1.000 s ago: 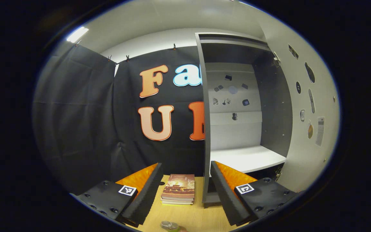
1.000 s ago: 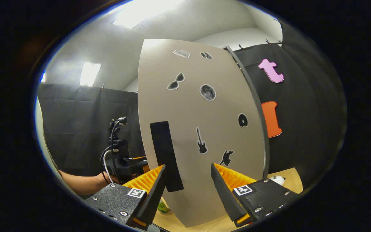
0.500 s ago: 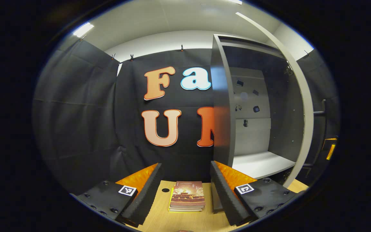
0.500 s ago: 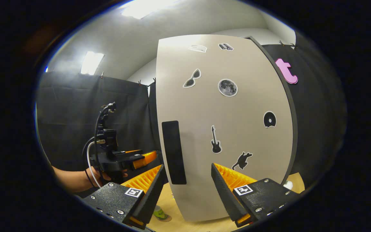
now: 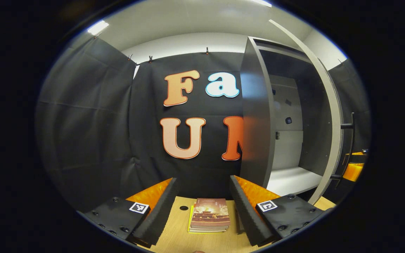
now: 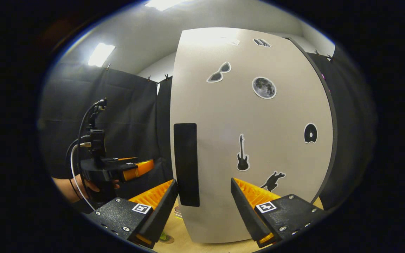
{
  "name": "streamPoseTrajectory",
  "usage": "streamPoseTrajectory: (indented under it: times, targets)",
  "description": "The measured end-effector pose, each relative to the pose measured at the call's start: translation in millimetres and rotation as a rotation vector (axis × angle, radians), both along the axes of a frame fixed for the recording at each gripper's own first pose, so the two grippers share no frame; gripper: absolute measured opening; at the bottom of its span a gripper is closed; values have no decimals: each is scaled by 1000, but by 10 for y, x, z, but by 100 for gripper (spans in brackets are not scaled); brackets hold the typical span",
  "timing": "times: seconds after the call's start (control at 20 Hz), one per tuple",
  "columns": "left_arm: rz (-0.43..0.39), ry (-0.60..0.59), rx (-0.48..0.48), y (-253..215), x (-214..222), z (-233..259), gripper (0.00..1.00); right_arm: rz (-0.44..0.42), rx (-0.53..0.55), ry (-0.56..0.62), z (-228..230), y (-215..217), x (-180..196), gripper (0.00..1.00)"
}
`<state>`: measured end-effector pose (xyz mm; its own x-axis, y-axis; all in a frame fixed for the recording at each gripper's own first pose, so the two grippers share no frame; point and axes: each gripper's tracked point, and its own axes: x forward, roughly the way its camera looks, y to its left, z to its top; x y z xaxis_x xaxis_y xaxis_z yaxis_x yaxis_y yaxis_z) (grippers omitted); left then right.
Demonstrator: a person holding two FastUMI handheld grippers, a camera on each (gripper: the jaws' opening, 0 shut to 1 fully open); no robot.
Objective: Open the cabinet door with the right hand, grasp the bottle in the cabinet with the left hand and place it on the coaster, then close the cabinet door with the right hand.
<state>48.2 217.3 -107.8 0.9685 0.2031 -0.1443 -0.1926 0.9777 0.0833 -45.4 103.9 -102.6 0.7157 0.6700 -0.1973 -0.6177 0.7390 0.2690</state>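
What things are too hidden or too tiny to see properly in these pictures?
- Cabinet inside, left gripper view: its side wall and the door edge cover most of the shelf.
- Bottle, right gripper view: the right gripper's finger hides nearly all of it.
- Book cover, left gripper view: too small to read.
- Whether the door is touched, right gripper view: cannot tell.

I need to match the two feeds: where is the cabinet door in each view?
Left gripper view: cabinet door at far right, seen edge-on as a pale curved strip, partly open.
Right gripper view: cabinet door across centre and right, stickered face toward the camera.
Shared landmark: the door's black handle.
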Motion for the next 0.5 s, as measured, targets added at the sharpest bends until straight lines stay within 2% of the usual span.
streamPoseTrajectory:
  times: [0.3, 0.5]
  targets:
    - [30, -15, -19, 205, -22, 1, 96, -43, 17, 58, -103, -85, 37, 94]
    - [37, -6, -31, 272, 16, -8, 96, -71, -22, 30, -125, -44, 99, 93]
